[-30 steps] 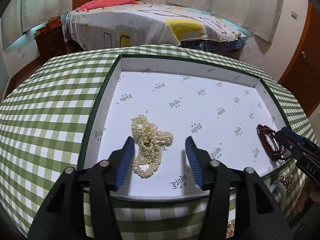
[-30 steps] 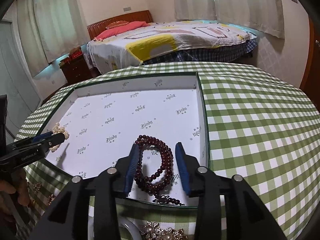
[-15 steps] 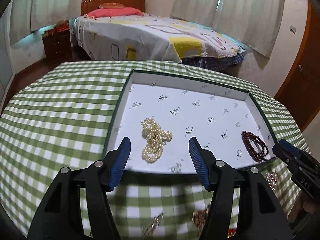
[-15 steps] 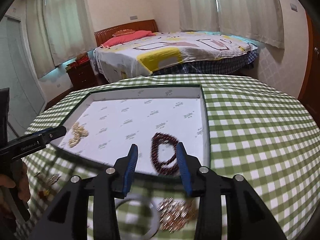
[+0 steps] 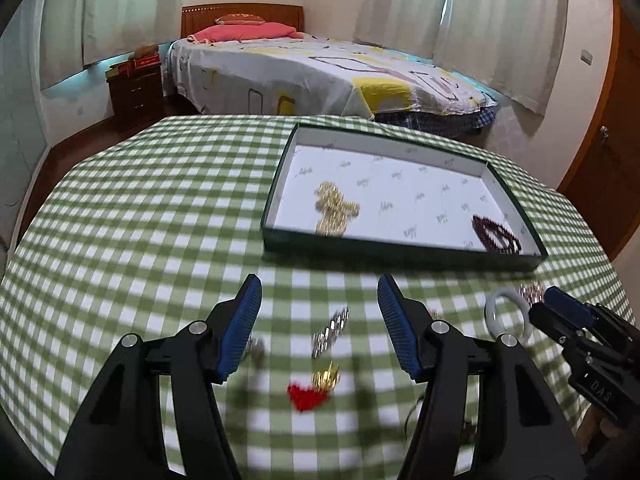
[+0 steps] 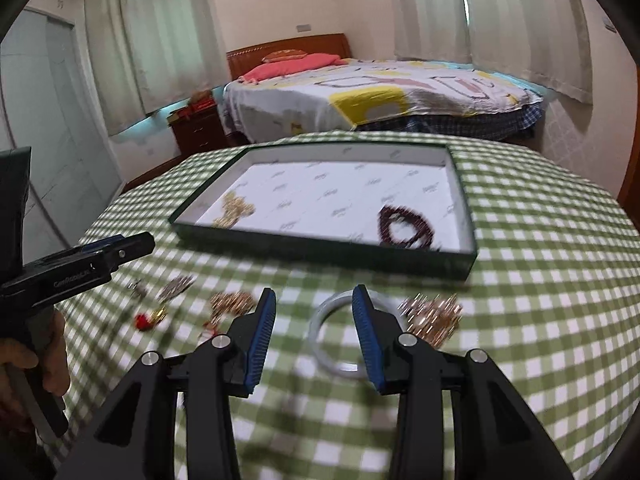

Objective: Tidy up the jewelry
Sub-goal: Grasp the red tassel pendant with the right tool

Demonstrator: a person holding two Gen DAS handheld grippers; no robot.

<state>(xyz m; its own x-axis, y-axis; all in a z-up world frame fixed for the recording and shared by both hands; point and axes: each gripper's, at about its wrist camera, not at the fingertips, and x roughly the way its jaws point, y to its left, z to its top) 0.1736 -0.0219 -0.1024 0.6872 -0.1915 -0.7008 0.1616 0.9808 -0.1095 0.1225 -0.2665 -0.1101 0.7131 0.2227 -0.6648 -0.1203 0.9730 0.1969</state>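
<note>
Two strands are seen in the green-walled tray (image 5: pixel 404 254) (pearl necklace (image 5: pixel 335 210) at its left, dark red bead bracelet (image 5: pixel 496 235) at its right near corner), while left gripper (image 5: pixel 320 322) and right gripper (image 6: pixel 314 330), marked "DAS", are held released above one white bangle (image 6: pixel 340 336) on the checked tablecloth (image 5: pixel 140 232).

Two handheld grippers, jaws apart and empty

The left gripper (image 5: pixel 319 320) gapes wider than the right gripper (image 6: pixel 314 328); both tilt downward, a hand (image 6: pixel 28 364) gripping the left one's handle.
</note>
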